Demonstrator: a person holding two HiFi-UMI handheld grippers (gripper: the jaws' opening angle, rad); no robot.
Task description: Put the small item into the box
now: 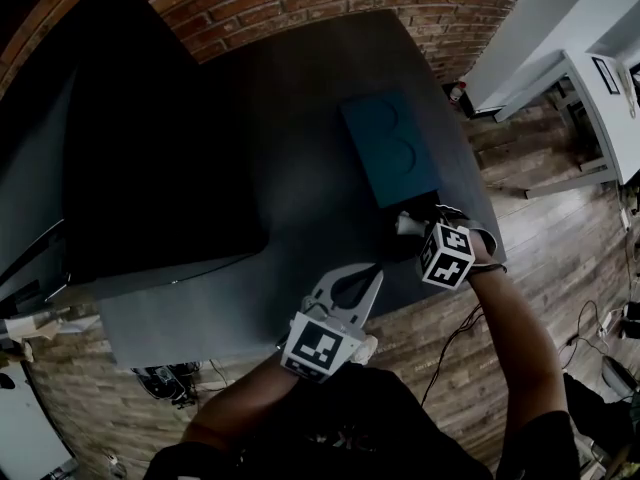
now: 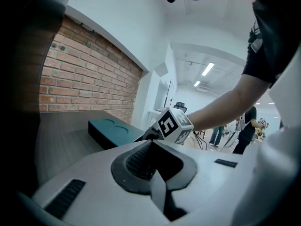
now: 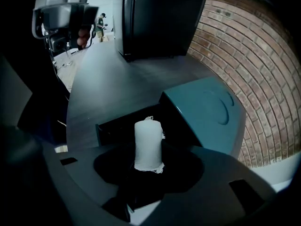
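Note:
A teal box (image 1: 390,148) lies on the dark table (image 1: 300,198), and its dark open compartment (image 3: 123,125) faces my right gripper. A small white roll (image 3: 148,144) stands upright between the jaws of my right gripper (image 3: 148,167), which is shut on it. The roll hangs just above the open compartment, at the near end of the teal lid (image 3: 207,108). In the head view the right gripper (image 1: 408,226) points steeply down at the box's near end. My left gripper (image 1: 362,271) hovers over the table's front edge, jaws together with nothing in them. From the left gripper (image 2: 151,149) I see the box (image 2: 110,130).
A large black block (image 1: 150,148) covers the table's left half. Behind the table runs a brick wall (image 1: 300,3). Wooden floor (image 1: 560,228) and white desks (image 1: 590,98) lie to the right. A person (image 2: 247,128) stands far off in the room.

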